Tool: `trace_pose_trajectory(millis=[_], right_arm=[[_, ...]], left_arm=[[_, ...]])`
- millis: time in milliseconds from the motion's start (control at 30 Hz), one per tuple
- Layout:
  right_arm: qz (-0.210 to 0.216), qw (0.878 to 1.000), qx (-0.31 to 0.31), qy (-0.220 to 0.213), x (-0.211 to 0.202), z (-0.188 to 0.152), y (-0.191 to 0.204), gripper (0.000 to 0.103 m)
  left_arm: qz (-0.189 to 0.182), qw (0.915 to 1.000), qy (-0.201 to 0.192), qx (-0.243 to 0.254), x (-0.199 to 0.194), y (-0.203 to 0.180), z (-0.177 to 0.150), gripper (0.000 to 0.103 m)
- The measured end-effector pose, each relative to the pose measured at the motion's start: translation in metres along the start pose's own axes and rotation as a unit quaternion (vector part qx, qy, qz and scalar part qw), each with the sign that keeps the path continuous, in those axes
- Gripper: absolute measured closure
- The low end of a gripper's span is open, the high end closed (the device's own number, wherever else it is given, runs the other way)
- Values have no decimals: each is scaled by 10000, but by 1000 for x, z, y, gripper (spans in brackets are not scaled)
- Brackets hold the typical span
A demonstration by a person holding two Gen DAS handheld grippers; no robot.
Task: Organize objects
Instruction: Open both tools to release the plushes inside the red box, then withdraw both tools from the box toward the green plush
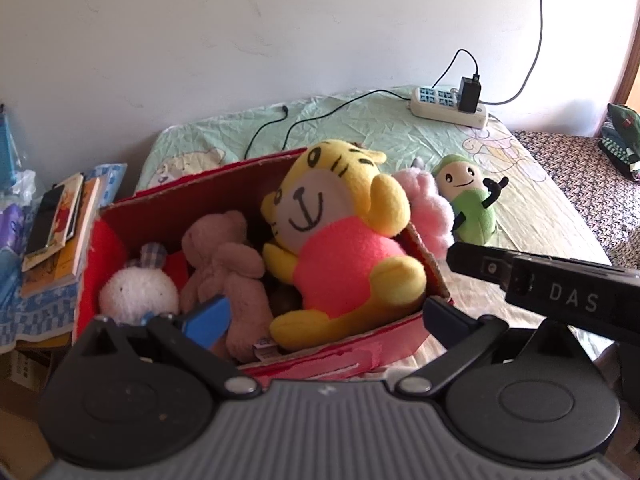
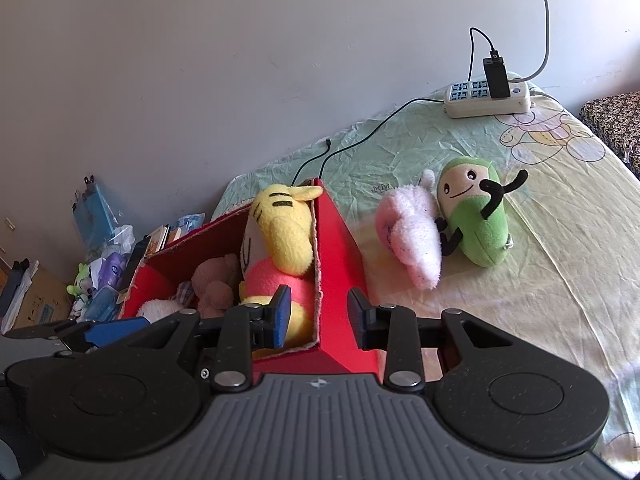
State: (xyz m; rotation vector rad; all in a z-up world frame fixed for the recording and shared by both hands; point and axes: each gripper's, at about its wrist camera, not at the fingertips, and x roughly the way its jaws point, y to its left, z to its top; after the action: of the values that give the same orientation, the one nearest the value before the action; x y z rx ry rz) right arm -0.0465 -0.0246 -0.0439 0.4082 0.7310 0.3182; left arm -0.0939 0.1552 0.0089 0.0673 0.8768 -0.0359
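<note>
A red cardboard box (image 1: pixel 160 200) (image 2: pixel 340 248) stands on the bed. It holds a yellow tiger plush in a pink shirt (image 1: pixel 340 232) (image 2: pixel 280 240), a brown bear (image 1: pixel 228 264) and a white plush (image 1: pixel 138 292). A pink plush (image 2: pixel 412 240) (image 1: pixel 430 212) and a green plush (image 2: pixel 476 220) (image 1: pixel 472 204) lie on the sheet right of the box. My left gripper (image 1: pixel 324 316) is open above the box's near side. My right gripper (image 2: pixel 318 316) is open and straddles the box's right wall, empty.
A white power strip (image 2: pixel 488 98) (image 1: pixel 448 106) with a black charger and cables lies at the back of the bed. Books (image 1: pixel 60 232) and clutter sit left of the bed. A patterned blanket (image 1: pixel 580 168) lies at the right.
</note>
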Motion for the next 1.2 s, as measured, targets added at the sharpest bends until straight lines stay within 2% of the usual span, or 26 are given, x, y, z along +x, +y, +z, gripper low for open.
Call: trace_pose_trajectory(millis=[267,533,900,1200], right_arm=[[184,9998,-48,106,-7,2,-13,69],[286,9994,-35,168,-16,8,-35,69],[102,9994,197,277,-23,18,-100,69],[6,9971,612,453,-27,40,-164,66]], left_arm=[[167,9998,-7,-51,-7,-16,-2,2],[18,9998,-189,-22,-23,-40,-3,5],[-838,9951,-354,398,-16,-109,-2,10],[-1184,9909,-317,549,31,-163,3,10]])
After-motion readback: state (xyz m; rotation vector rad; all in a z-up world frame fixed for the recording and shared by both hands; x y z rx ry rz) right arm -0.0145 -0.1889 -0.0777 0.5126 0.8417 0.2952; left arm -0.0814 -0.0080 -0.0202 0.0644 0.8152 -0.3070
